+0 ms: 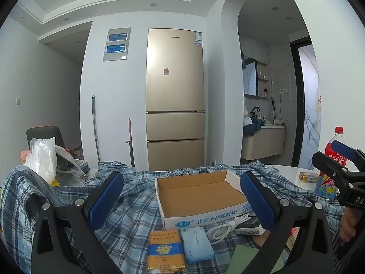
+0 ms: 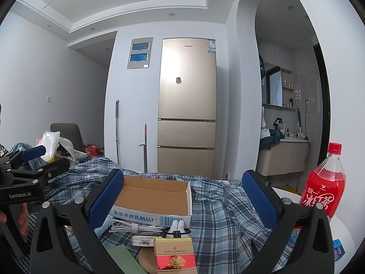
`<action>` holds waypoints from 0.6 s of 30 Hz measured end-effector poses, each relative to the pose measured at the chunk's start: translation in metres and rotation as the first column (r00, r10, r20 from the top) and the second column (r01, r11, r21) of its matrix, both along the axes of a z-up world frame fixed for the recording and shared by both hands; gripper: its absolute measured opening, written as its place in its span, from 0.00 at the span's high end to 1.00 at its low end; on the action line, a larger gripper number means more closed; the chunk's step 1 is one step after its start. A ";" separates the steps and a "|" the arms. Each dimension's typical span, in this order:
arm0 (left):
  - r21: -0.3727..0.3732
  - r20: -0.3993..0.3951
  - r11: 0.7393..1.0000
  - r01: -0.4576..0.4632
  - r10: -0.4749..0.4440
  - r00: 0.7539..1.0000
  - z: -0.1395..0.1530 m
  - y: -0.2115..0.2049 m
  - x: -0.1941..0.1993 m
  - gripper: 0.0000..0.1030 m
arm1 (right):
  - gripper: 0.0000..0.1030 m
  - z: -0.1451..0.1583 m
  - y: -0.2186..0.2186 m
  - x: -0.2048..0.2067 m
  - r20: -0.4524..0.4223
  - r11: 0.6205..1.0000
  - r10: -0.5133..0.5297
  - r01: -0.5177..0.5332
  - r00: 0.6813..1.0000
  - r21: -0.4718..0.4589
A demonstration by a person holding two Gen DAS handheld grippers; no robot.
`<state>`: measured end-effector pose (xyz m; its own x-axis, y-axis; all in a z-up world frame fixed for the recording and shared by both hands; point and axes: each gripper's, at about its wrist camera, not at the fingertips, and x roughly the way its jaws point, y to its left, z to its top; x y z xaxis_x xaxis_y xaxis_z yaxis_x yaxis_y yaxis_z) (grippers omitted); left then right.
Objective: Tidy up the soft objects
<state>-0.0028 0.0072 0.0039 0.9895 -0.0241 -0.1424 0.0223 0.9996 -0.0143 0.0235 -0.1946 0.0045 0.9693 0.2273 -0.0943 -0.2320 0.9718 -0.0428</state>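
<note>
A blue plaid shirt (image 1: 134,207) lies spread and rumpled over the table; it also shows in the right wrist view (image 2: 219,207). An empty shallow cardboard box (image 1: 200,194) rests on it, also seen in the right wrist view (image 2: 155,196). A light blue tissue pack (image 1: 197,244) lies in front of the box. My left gripper (image 1: 182,196) is open and empty above the shirt, straddling the box. My right gripper (image 2: 182,196) is open and empty, to the right of the left one; it shows at the right edge of the left wrist view (image 1: 337,159).
An orange cigarette pack (image 1: 165,251), a white coiled cable (image 1: 228,227) and a red-and-gold cigarette pack (image 2: 174,256) lie on the shirt. A red drink bottle (image 2: 324,187) stands on the table's right. A white plastic bag (image 1: 43,157) sits at the left. A fridge (image 1: 175,98) stands behind.
</note>
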 end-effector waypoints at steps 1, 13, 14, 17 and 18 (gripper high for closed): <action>0.000 -0.001 1.000 0.000 0.000 1.000 0.000 0.000 0.000 0.00 | 0.00 0.000 0.000 0.000 0.000 1.000 0.000 0.000 1.000 0.000; 0.001 0.004 1.000 0.005 -0.005 1.000 0.003 0.000 -0.001 0.00 | 0.00 0.000 0.001 0.000 0.000 1.000 -0.002 0.002 1.000 -0.004; 0.002 0.004 1.000 0.005 -0.005 1.000 0.003 0.000 -0.001 0.00 | 0.00 0.000 0.001 0.000 0.000 1.000 -0.001 0.001 1.000 -0.003; 0.001 0.005 1.000 0.006 -0.006 1.000 0.003 0.000 -0.001 0.00 | 0.00 -0.001 0.002 0.001 -0.001 1.000 -0.001 0.001 1.000 -0.001; 0.000 0.006 1.000 0.005 -0.005 1.000 0.003 0.000 -0.001 0.00 | 0.00 -0.001 0.002 0.001 -0.001 1.000 -0.001 0.001 1.000 -0.001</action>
<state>-0.0035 0.0073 0.0070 0.9902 -0.0292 -0.1368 0.0275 0.9995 -0.0139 0.0245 -0.1927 0.0040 0.9694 0.2259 -0.0956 -0.2308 0.9720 -0.0435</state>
